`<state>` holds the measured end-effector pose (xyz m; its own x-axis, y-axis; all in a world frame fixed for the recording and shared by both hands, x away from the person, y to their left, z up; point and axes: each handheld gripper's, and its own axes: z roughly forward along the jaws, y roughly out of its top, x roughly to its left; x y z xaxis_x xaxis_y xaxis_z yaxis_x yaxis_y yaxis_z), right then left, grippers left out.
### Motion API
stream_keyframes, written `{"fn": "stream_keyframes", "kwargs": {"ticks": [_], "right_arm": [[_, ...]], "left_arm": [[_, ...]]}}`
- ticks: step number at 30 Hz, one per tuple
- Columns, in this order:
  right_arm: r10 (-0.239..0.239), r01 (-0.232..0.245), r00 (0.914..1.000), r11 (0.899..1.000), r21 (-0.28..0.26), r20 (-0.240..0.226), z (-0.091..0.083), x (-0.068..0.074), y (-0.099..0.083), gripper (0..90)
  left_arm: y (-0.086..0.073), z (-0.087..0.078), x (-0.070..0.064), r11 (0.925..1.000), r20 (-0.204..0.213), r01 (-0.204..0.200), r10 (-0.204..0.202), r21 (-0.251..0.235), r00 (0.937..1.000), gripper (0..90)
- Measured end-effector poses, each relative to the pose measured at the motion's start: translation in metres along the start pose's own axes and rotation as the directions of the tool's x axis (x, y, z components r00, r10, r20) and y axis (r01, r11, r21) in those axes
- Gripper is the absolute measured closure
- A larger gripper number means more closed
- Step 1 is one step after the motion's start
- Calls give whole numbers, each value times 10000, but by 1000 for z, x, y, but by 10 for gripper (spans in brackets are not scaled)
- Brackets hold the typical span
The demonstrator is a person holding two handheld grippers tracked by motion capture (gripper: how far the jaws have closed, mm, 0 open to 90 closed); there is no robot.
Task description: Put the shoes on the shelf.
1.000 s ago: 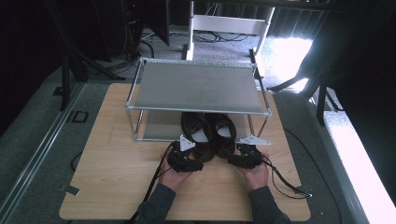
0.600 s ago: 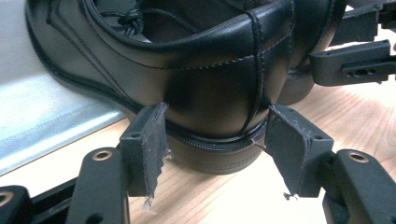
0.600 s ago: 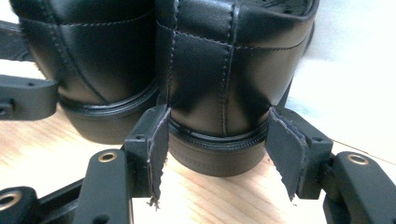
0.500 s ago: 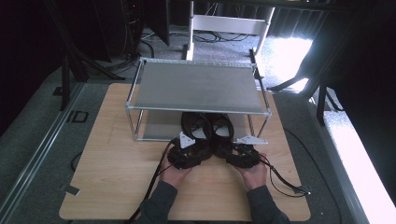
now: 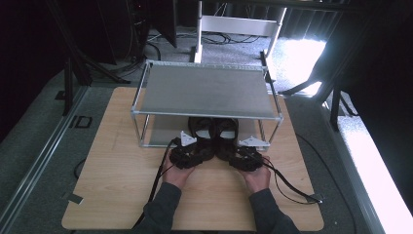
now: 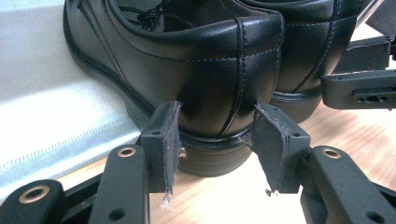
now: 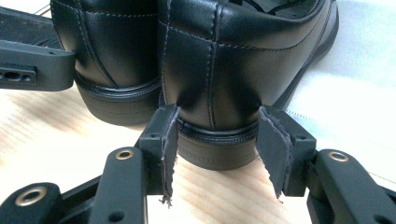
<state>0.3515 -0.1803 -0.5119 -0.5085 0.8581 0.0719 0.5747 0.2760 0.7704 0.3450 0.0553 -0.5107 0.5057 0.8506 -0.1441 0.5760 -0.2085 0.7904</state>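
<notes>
Two black leather lace-up shoes stand side by side with their toes under a metal rack: the left shoe (image 5: 202,127) and the right shoe (image 5: 226,127). My left gripper (image 5: 194,147) is shut on the left shoe's heel (image 6: 210,60), one pad pressed against each side. In the same way my right gripper (image 5: 234,150) is shut on the right shoe's heel (image 7: 224,56). Both heels sit just above the wooden table, and the soles reach onto the rack's lower shelf (image 6: 46,93). The top shelf hides the toes in the high view.
The rack's grey top shelf (image 5: 204,90) rests on thin corner posts (image 5: 142,131) on the wooden table (image 5: 112,170). Cables trail from both grippers toward the table's near edge. Dark stands and a white frame (image 5: 238,24) stand behind the table.
Both hands have moved slightly forward toward the rack, carrying the two shoes a little farther under the top shelf.
</notes>
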Motion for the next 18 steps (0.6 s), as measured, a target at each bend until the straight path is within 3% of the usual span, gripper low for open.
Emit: {"fn": "stream_keyframes", "kwargs": {"ticks": [7,18], "right_arm": [[245,-244,9997,9996,-126,37,9,-2,2,483],[306,-303,9993,9994,-151,200,22,-5,10,484]], "left_arm": [[4,6,7,9999,-76,-97,96,-56,9999,522],[10,16,11,9998,-409,150,-153,-88,9990,543]]}}
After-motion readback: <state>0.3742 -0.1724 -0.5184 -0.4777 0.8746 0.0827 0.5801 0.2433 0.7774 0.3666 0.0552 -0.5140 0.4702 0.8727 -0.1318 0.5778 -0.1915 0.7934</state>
